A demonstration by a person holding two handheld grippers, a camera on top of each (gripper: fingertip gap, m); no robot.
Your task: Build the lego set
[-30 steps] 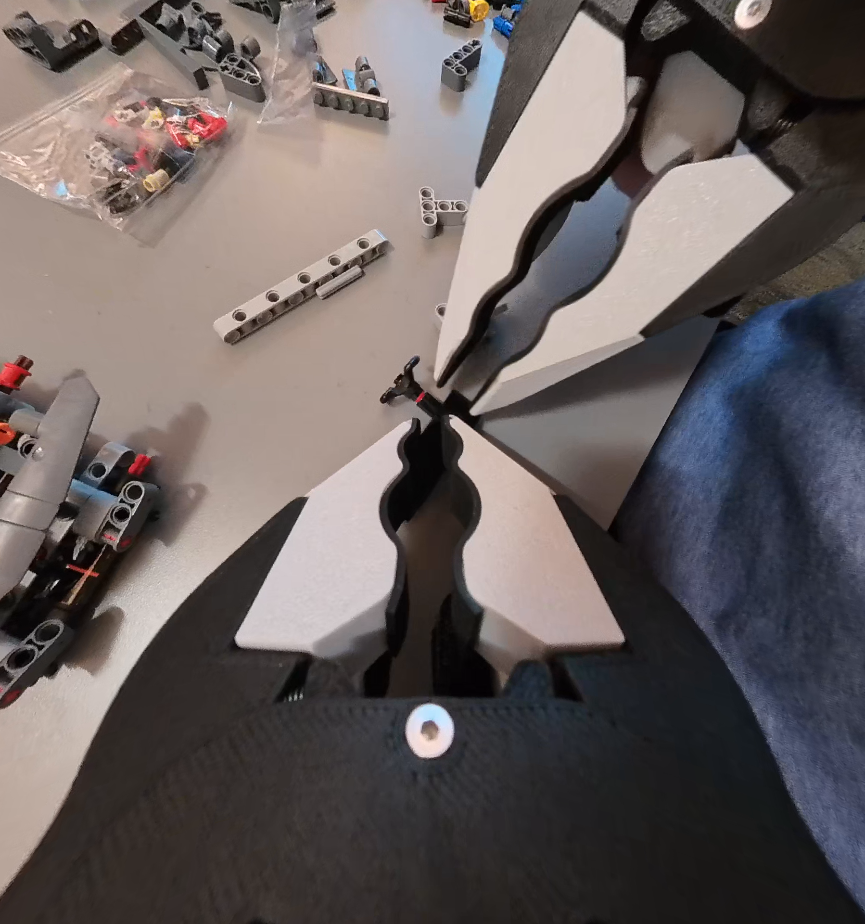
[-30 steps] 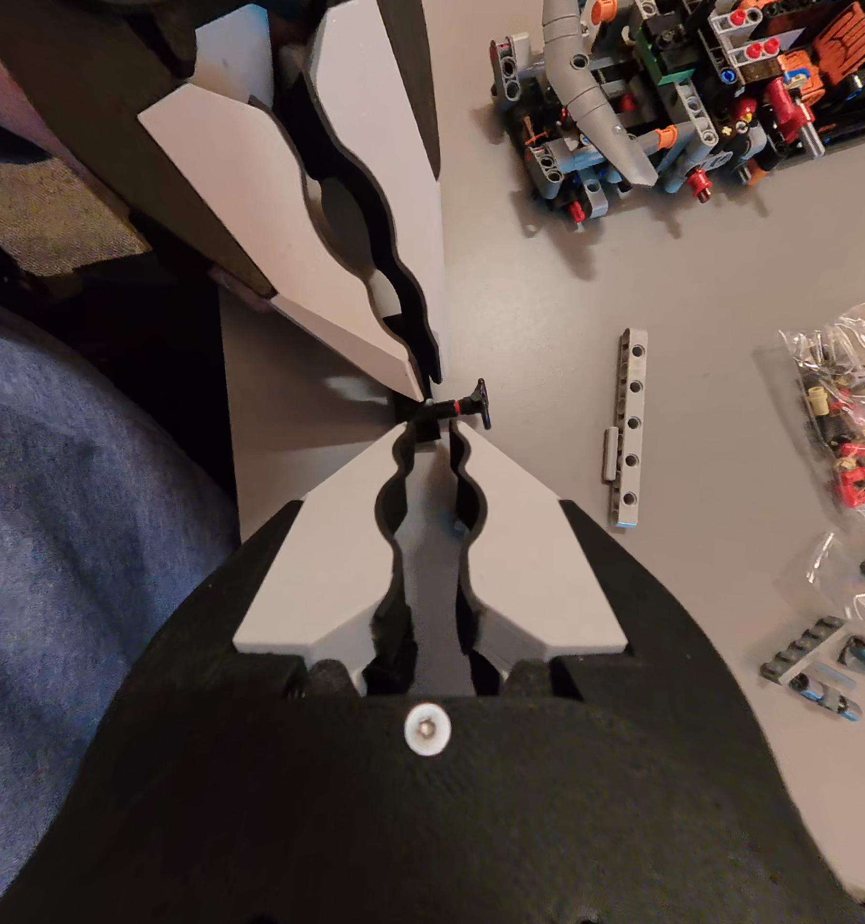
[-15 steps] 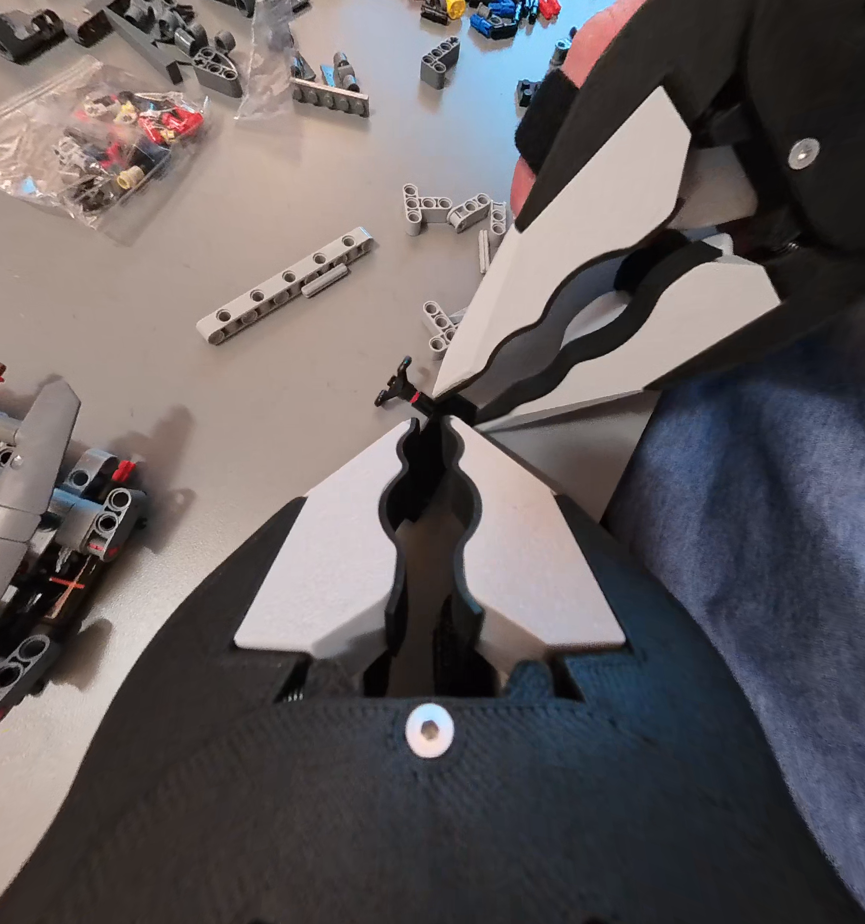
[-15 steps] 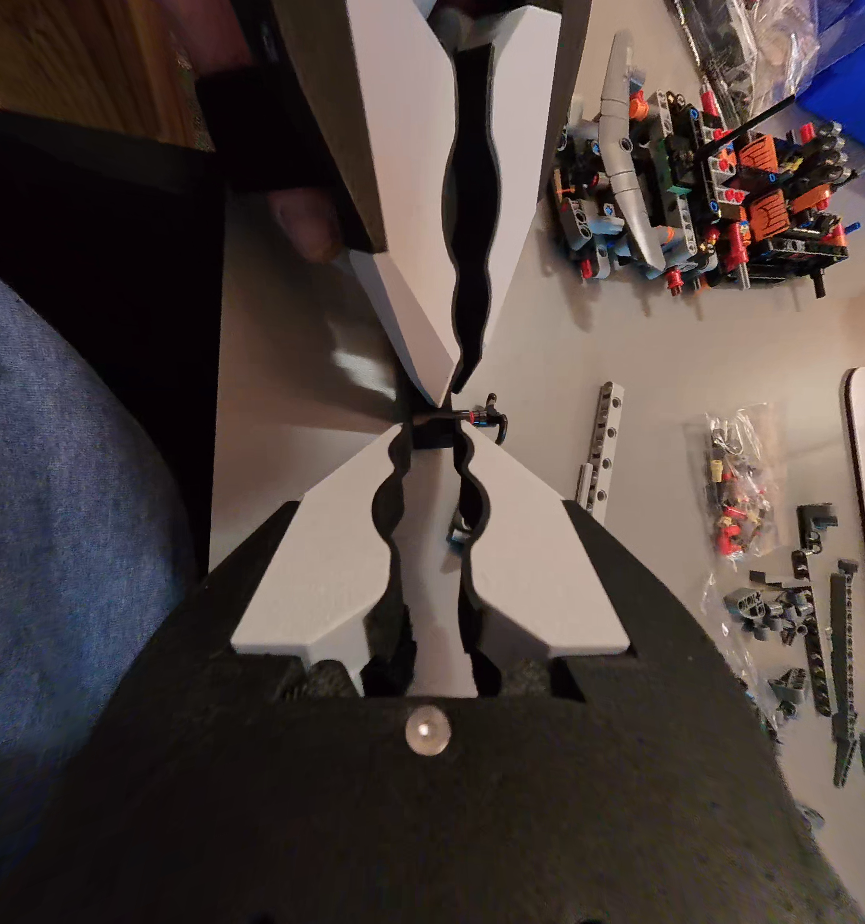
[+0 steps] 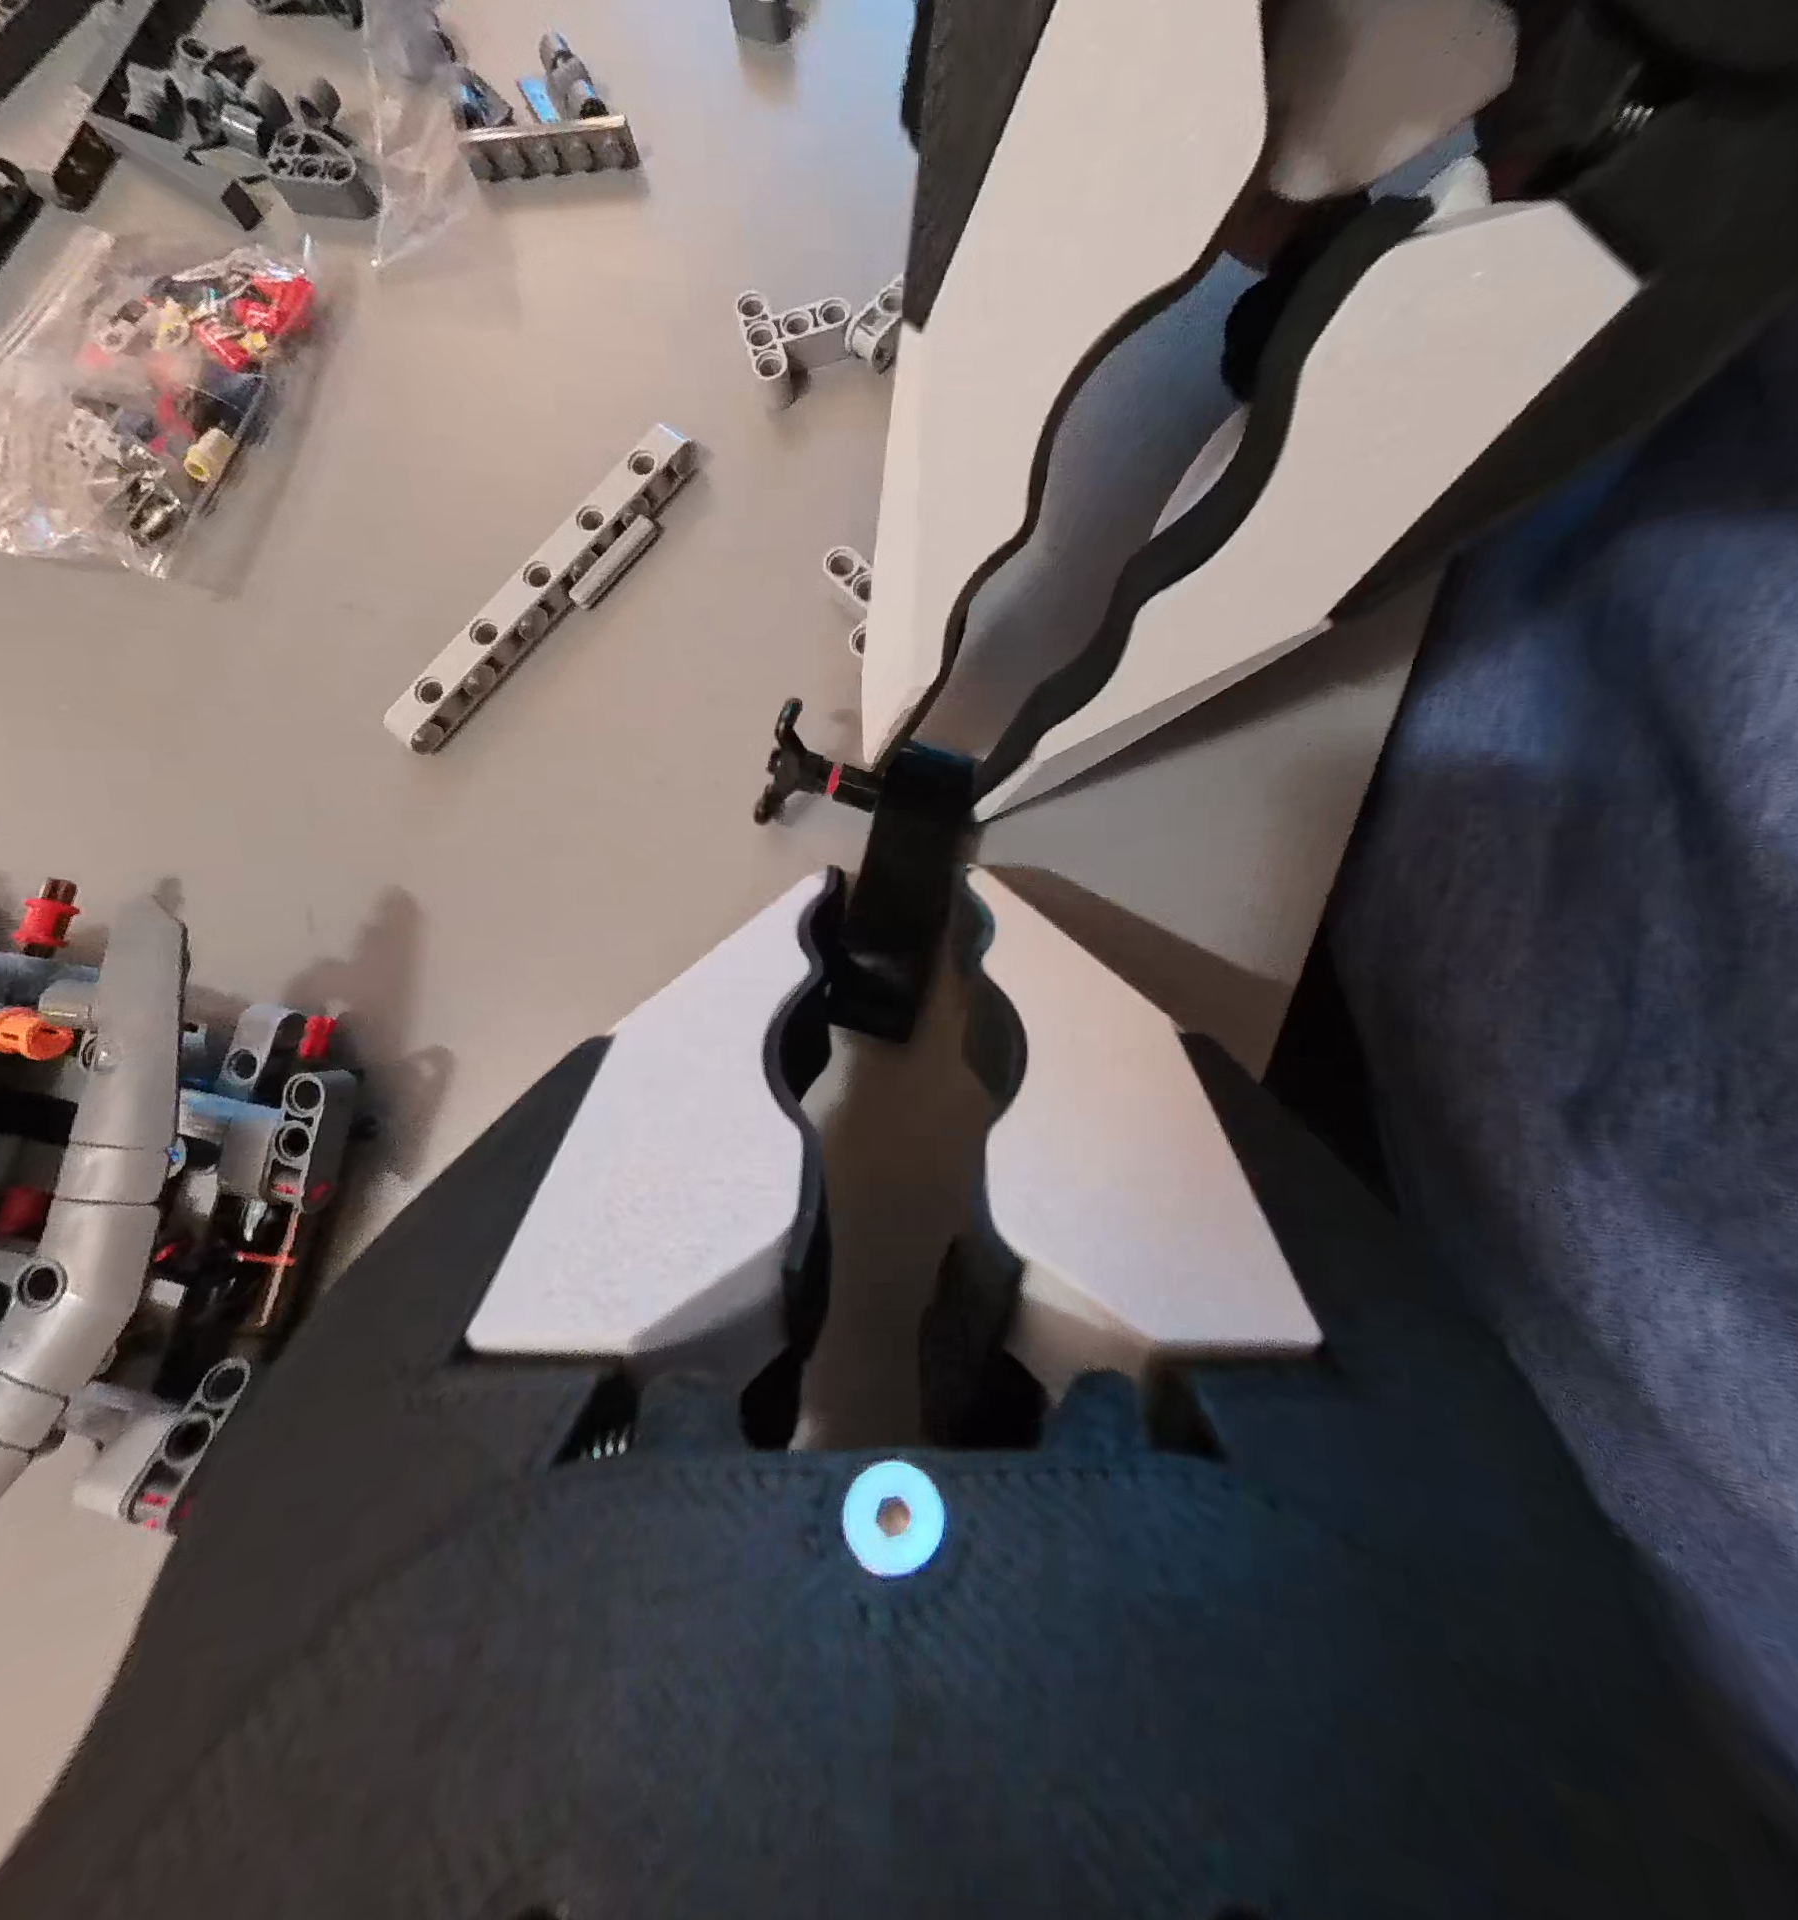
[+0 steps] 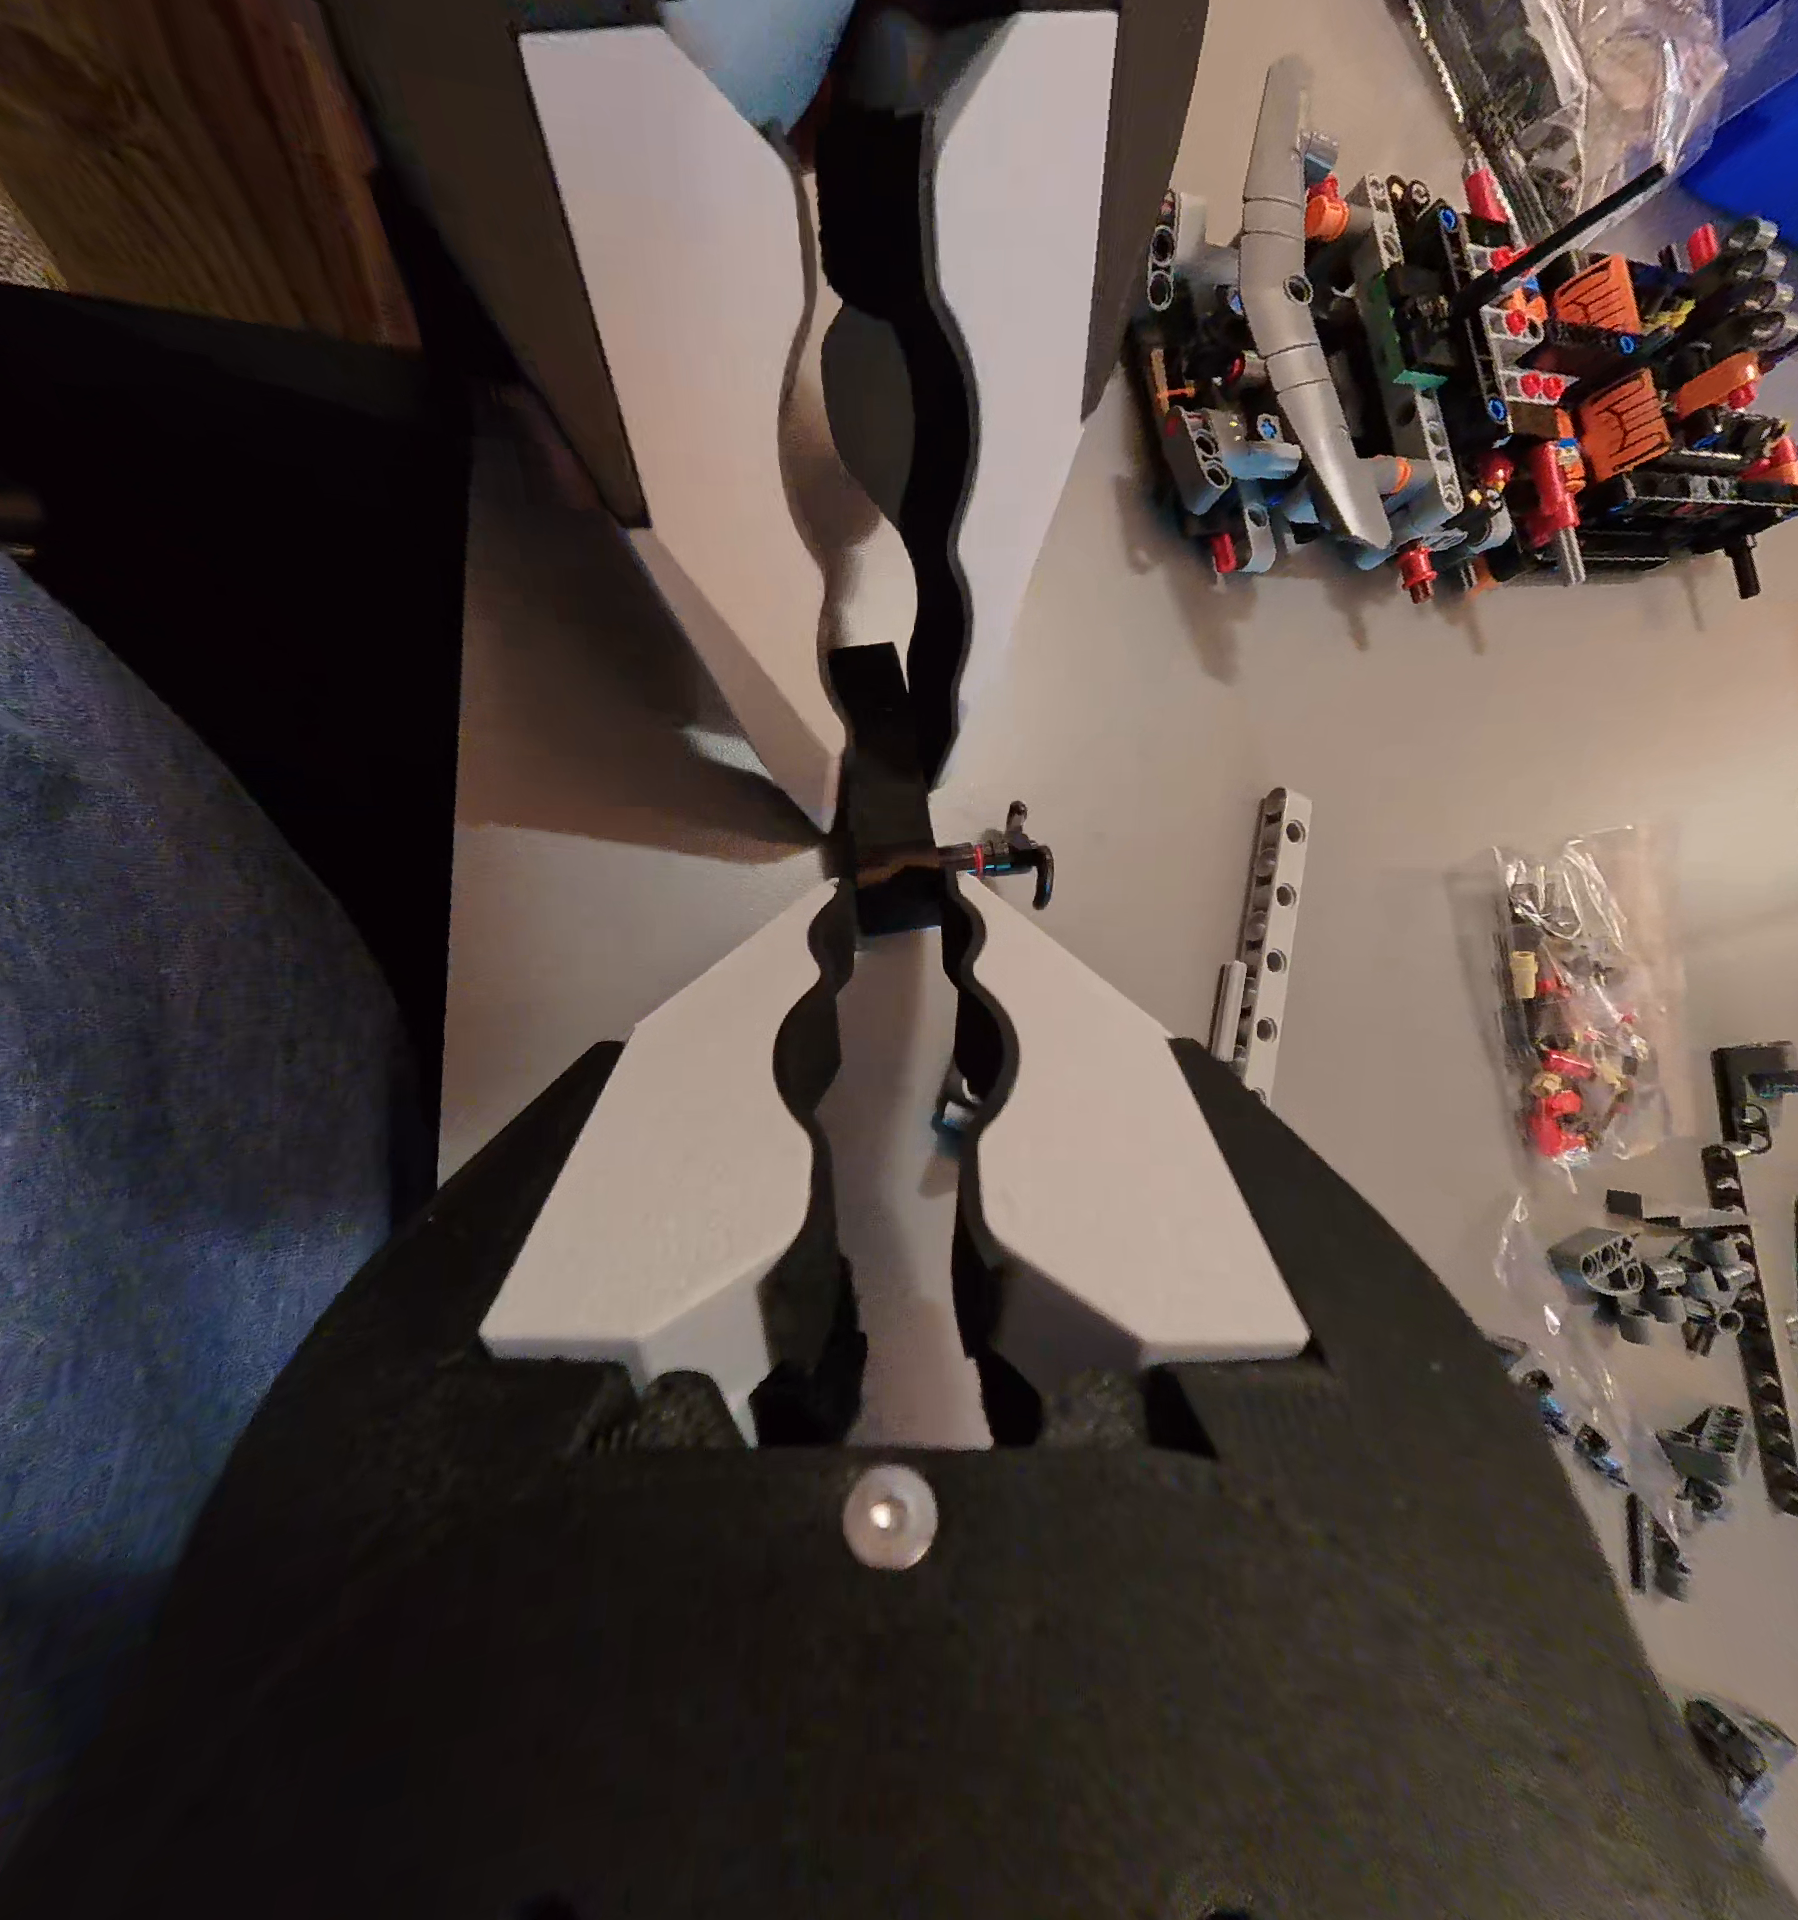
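My left gripper [image 5: 900,894] and right gripper [image 5: 936,779] meet tip to tip above the grey table's front edge. Both are shut on one small black lego piece [image 5: 890,935], one at each end. A short black pin with a red ring and a hooked end [image 5: 807,774] sticks out sideways from that piece. In the right wrist view the right gripper [image 6: 890,914] is at the bottom and the left gripper [image 6: 884,769] comes from the top. The black piece [image 6: 884,831] sits between them, and the pin [image 6: 1009,857] points right.
The part-built model [image 5: 95,1143] [image 6: 1446,395] stands on the table. A long light grey beam [image 5: 552,592] [image 6: 1269,935], a bag of small parts [image 5: 147,405] [image 6: 1570,997] and dark grey loose pieces [image 6: 1705,1299] lie around. A person's blue denim leg [image 5: 1601,1039] is beside the table edge. The tips of both grippers are at nearly the same place. The part-built model [image 6: 1446,395] is about equally far from each gripper, around 15 centimeters.
The right gripper has swung more upright in the left wrist view. More of the black piece now shows between the left fingers. Both grippers stay tip to tip.
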